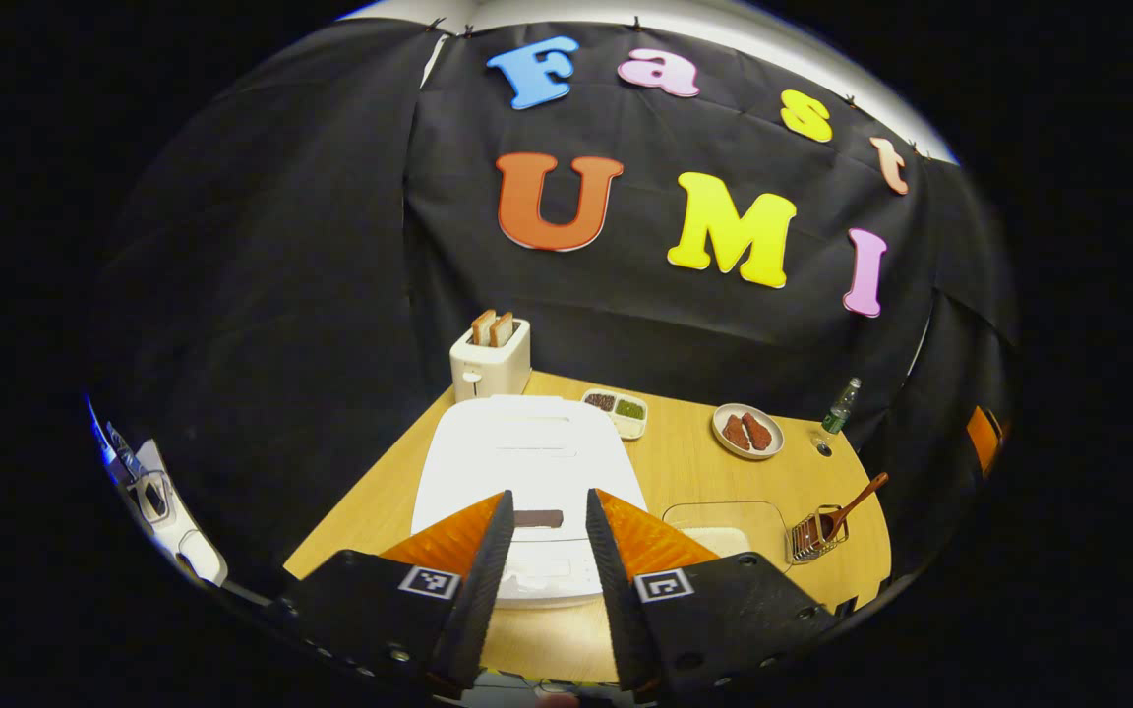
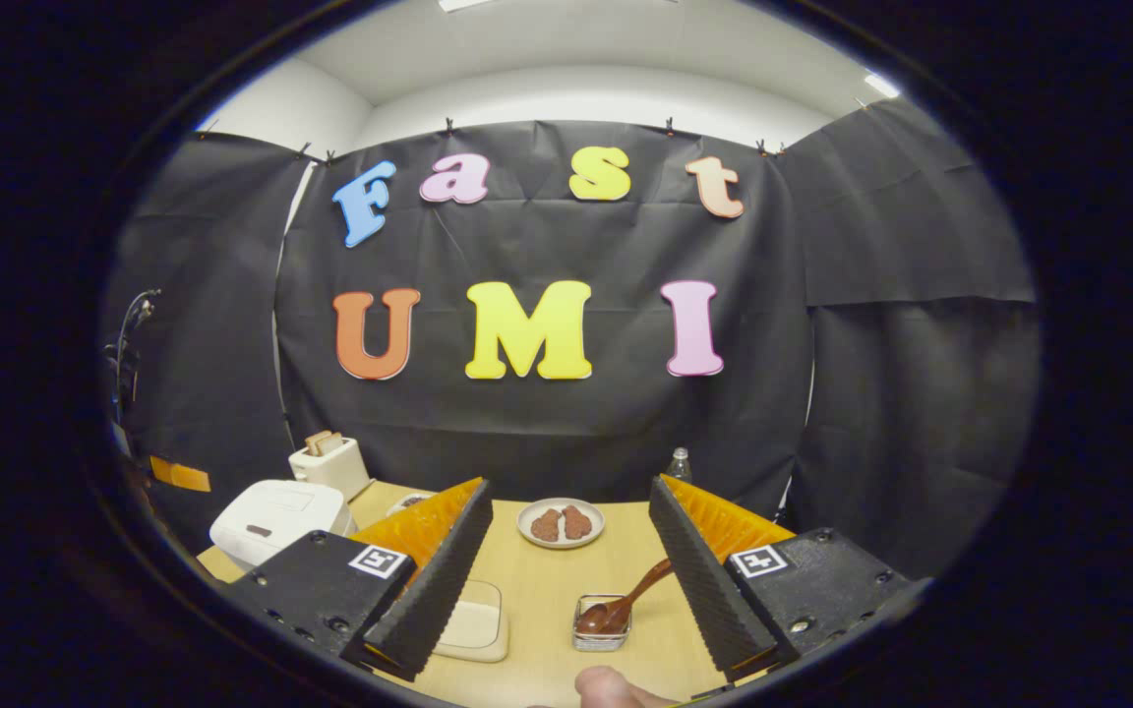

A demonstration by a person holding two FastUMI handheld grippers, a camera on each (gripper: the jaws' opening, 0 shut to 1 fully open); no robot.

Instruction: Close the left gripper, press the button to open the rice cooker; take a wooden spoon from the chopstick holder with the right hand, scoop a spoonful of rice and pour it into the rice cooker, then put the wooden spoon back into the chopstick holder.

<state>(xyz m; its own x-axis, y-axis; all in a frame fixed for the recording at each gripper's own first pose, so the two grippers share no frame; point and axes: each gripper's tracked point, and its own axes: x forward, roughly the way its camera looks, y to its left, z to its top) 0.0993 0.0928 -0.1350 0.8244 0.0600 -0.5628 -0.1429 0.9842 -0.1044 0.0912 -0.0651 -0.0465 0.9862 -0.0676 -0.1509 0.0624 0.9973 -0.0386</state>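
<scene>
Your wooden surface (image 1: 685, 472) carries everything, and the biggest thing on it is the white rice cooker (image 1: 527, 462), lid down, sitting at the left side. In the right gripper view it shows at the far left (image 2: 276, 516). Behind it stands a white toaster (image 1: 490, 362) with two slices of bread sticking up from its slots.

Your left gripper (image 1: 549, 526) hangs just above the near edge of the rice cooker, jaws partly open with a modest gap, holding nothing; the cooker's dark button (image 1: 538, 517) shows right between them.

Your right gripper (image 2: 566, 551) sits nearer you on the right side, jaws spread wide and empty, with a fingertip of your hand (image 2: 606, 683) at the bottom edge of that view.

Just right of the rice cooker lies a clear shallow container of rice (image 1: 724, 526), also seen low between the right jaws (image 2: 473, 624). Farther back is a white plate (image 1: 747, 431) with two brown pieces on it, and left of it a small white two-part dish (image 1: 616, 408) holding dark and green contents. A small bottle (image 1: 841, 405) stands at the far right.

The wire chopstick holder (image 1: 815, 536) sits right of the rice container, and the wooden spoon (image 1: 857, 503) rests in it, handle leaning up and to the right.
</scene>
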